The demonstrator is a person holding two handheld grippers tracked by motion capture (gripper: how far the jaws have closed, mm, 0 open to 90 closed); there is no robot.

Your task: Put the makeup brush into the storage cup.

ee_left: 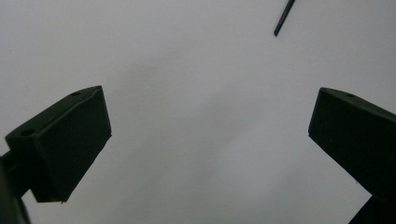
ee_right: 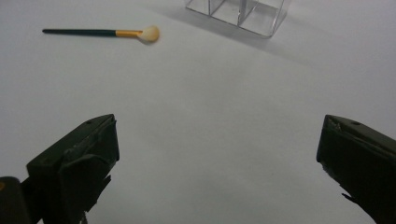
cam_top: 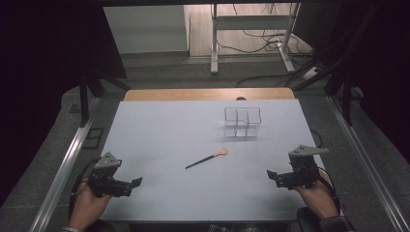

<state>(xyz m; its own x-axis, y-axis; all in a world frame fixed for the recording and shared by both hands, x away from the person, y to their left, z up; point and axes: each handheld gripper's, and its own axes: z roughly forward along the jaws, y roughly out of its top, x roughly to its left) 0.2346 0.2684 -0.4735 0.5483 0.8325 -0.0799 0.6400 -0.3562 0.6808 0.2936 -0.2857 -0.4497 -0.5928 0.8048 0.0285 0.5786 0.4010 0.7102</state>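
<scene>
Both pairs of jaws stand wide apart with nothing between them: the left gripper [cam_top: 138,182] sits low at the lower left of the high view and the right gripper [cam_top: 270,174] at the lower right, each pointing toward the middle of the white table [cam_top: 159,125]. The makeup brush [cam_top: 207,158] lies between them at the centre of that view, well apart from both, its pale tuft toward the upper right. In the right gripper view it lies at the upper left, above the left jaw, with the clear divided organiser [ee_right: 243,14] at the top edge.

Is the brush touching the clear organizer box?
Apart. The high view shows bare table between the brush and the clear organizer box; the right gripper view shows the same gap.
</scene>
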